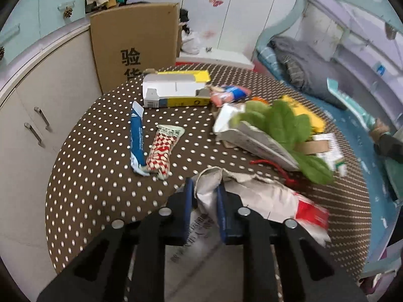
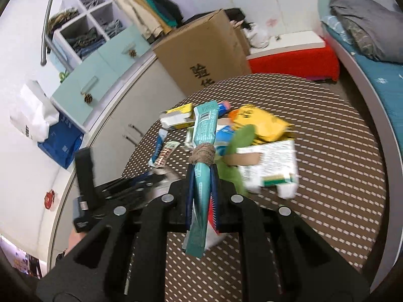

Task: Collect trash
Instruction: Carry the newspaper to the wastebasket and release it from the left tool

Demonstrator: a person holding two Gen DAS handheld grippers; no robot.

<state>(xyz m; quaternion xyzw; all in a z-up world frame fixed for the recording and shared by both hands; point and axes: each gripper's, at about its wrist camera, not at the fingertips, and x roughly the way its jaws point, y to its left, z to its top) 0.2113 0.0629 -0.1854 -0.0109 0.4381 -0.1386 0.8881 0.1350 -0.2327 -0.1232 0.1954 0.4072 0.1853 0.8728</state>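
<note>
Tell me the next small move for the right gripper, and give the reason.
Probably carry it over to the crumpled white paper bag that the left gripper pinches by its rim, then release. The right gripper is shut on a long teal wrapper lifted above the brown dotted tablecloth, so that piece is already collected, while the bag looks like the receptacle.

Crumpled matt paper bag (image 1: 252, 193); glossy teal wrapper (image 2: 204, 130), prob. plastic; woven cloth tabletop (image 1: 100, 176).

Your teal wrapper (image 2: 203, 136) stands upright, clamped. Your crumpled paper bag (image 1: 241, 193) lies pinched at its edge. A blue wrapper (image 1: 136, 138) and a red-checked wrapper (image 1: 163, 148) lie flat, touching, on the dotted cloth.
</note>
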